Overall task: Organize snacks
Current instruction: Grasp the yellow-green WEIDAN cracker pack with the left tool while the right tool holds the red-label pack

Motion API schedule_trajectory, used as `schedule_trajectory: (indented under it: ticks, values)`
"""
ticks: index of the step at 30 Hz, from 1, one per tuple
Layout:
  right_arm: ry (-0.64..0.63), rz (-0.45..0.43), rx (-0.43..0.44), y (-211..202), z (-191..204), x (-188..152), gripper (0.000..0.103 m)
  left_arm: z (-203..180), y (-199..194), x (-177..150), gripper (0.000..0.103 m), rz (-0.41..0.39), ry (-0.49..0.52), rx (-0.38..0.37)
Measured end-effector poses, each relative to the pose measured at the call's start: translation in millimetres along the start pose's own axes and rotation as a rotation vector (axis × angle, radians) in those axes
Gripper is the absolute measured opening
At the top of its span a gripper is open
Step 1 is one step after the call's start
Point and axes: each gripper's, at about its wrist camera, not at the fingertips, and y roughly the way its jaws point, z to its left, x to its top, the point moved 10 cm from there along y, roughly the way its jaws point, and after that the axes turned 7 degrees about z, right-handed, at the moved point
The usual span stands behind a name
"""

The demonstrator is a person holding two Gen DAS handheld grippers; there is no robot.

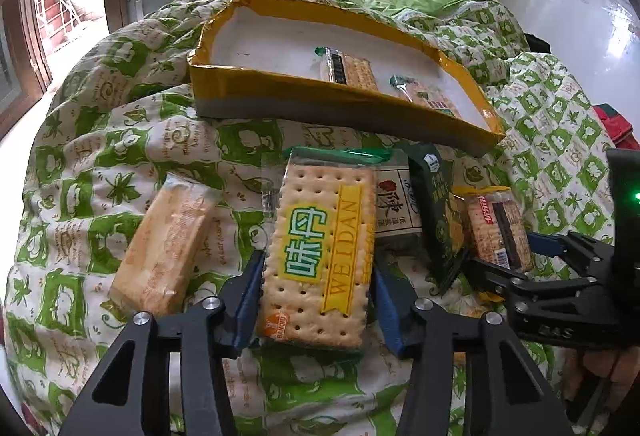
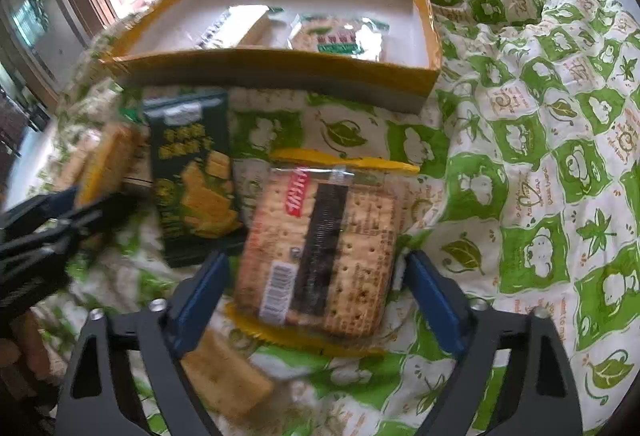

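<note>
- Far left, on the green-and-white leaf-print quilt, lies a pale orange cracker packet; its print is too washed out to read.
- The left gripper has its blue pads against both long sides of the clear, green-topped "WEIDAN" cracker packet, clenched on it where it lies on the quilt.
- Behind that packet a white labelled packet is mostly hidden.
- The dark green snack pouch is blurred in the right wrist view.
- The right gripper straddles the clear, yellow-edged cracker packet with a black stripe; gaps show at both blue pads, so it is released.
- Behind, the shallow yellow-rimmed cardboard tray holds two packets, half hidden by its wall.
</note>
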Motion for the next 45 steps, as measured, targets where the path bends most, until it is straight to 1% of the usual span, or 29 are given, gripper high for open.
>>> schedule_trajectory:
  ticks: [1, 2, 5, 12, 17, 20, 21, 30, 37, 45]
  values:
    - [0.002, 0.002, 0.0, 1.1, -0.1, 0.9, 0.08, -0.1, -1.8, -1.3, 0.053, -0.001, -0.005, -0.007]
    - [0.005, -0.002, 0.004, 0.3, -0.4, 1.7, 0.074, -0.3, -3.2, -2.2, 0.052, -0.003, -0.008, -0.011]
    - [0.017, -0.016, 0.011, -4.1, -4.0, 2.1, 0.073, -0.3, -7.1, -7.0, 0.052, -0.004, -0.016, -0.022]
    - [0.023, -0.01, -0.004, -7.0, -6.2, -0.8, 0.072, 0.6, -5.2, -12.4, 0.052, 0.015, -0.022, -0.024]
    - [0.027, -0.003, -0.002, -3.0, -2.8, -1.9, 0.072, 1.2, 1.7, -7.1, 0.052, 0.034, -0.043, -0.021]
    - [0.031, 0.004, 0.001, 2.8, -1.6, 2.2, 0.072, 0.6, 3.4, -5.3, 0.052, 0.036, -0.037, -0.012]
    - [0.033, 0.004, 0.004, 3.9, -2.5, 2.8, 0.072, 0.3, 2.9, -5.0, 0.051, 0.032, -0.037, -0.01]
    - [0.078, -0.052, 0.08, -9.6, -13.4, 10.0, 0.07, 3.2, -15.3, -6.2, 0.05, -0.005, -0.049, -0.025]
    - [0.068, -0.043, 0.073, -9.9, -13.6, 4.4, 0.07, -1.2, -19.5, -7.7, 0.05, -0.003, -0.049, -0.033]
    - [0.081, -0.08, 0.084, -16.9, -12.0, 3.7, 0.07, -4.2, -22.2, -7.4, 0.05, -0.003, -0.044, -0.03]
